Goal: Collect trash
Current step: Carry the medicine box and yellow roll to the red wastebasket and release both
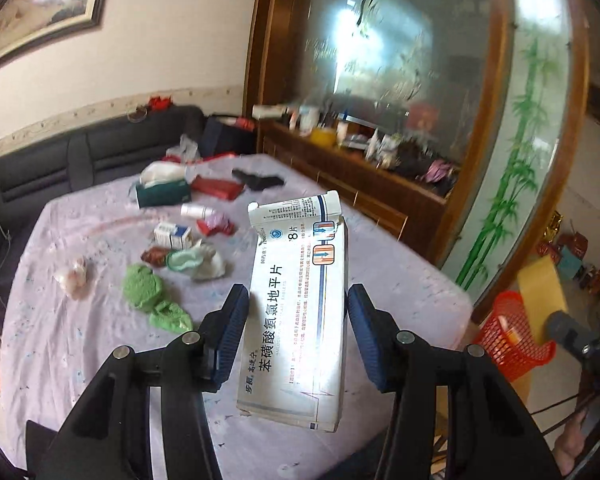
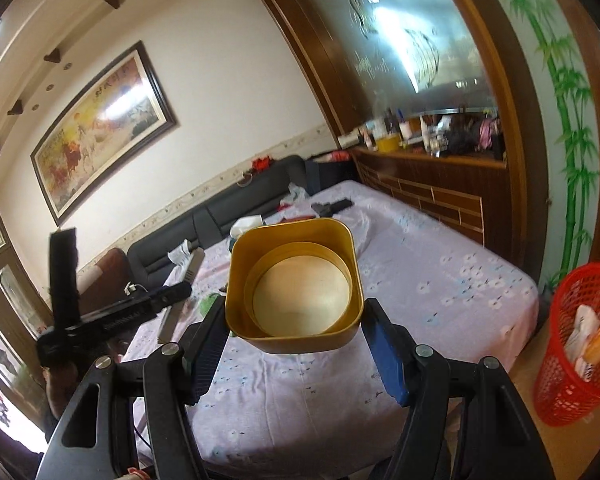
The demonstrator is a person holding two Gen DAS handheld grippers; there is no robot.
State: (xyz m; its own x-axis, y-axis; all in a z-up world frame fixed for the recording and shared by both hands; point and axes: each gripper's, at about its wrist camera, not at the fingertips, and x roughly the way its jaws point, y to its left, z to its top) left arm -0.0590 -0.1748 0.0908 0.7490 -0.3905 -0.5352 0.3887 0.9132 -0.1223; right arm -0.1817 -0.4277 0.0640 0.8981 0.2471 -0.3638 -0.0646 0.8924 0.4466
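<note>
My left gripper (image 1: 298,296) is shut on a white medicine box (image 1: 296,320) with blue print, its top flap open, held tilted above the table. In the right wrist view my right gripper (image 2: 296,308) is shut on a yellow square tin (image 2: 292,280), lifted over the table with its open mouth facing the camera. A red mesh basket (image 2: 580,340) stands on the floor off the table's right corner, with a few packets inside. That basket (image 1: 508,336) also shows at the right of the left wrist view.
The table has a lilac flowered cloth (image 1: 80,340). On it lie a green crumpled wad (image 1: 144,292), a small blue and white box (image 1: 174,236), a white bottle (image 1: 196,211), red packets (image 1: 218,188) and a green tissue box (image 1: 162,192). A wooden sideboard (image 1: 360,184) stands behind it and a dark sofa (image 1: 60,160) to the left.
</note>
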